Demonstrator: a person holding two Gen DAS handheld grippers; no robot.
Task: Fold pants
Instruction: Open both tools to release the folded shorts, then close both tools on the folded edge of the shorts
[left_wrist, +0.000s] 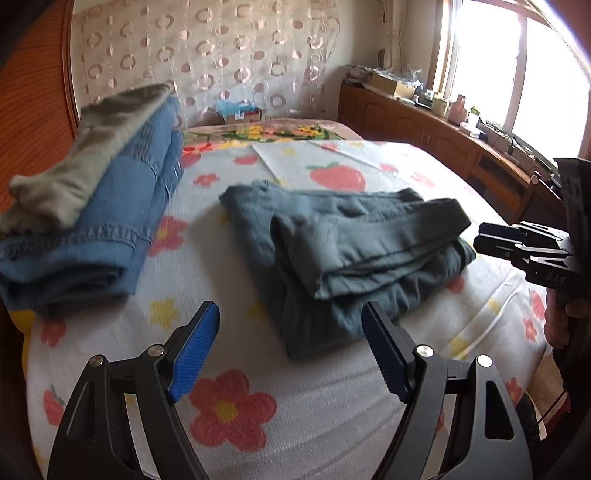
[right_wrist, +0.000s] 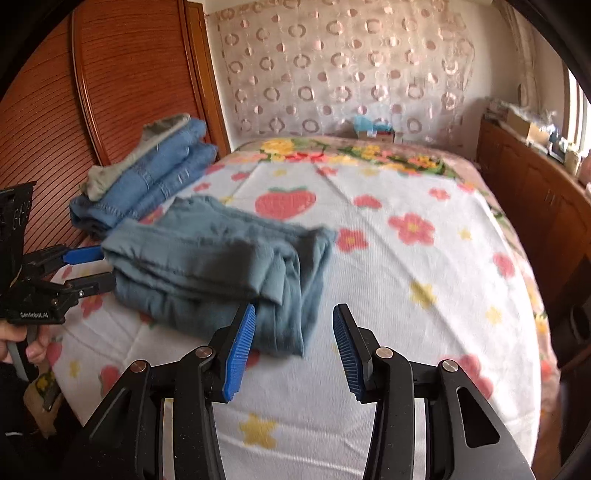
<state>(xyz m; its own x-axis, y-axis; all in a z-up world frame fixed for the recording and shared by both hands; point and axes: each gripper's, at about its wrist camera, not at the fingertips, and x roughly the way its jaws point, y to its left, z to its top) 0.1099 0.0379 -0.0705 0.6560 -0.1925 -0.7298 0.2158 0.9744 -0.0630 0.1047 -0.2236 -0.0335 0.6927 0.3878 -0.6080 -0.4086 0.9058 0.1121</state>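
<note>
Flower-print bed (right_wrist: 369, 258); wood wardrobe (right_wrist: 129, 81) left; low cabinets (left_wrist: 424, 125) under bright window (left_wrist: 491, 62); ring-patterned curtain (right_wrist: 332, 66).

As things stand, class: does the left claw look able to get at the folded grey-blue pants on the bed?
Probably yes. The left claw stands open with nothing between its pads, and the folded grey-blue pants lie just ahead of it on the floral sheet. The denim stack sits off to the side, out of the way.
</note>
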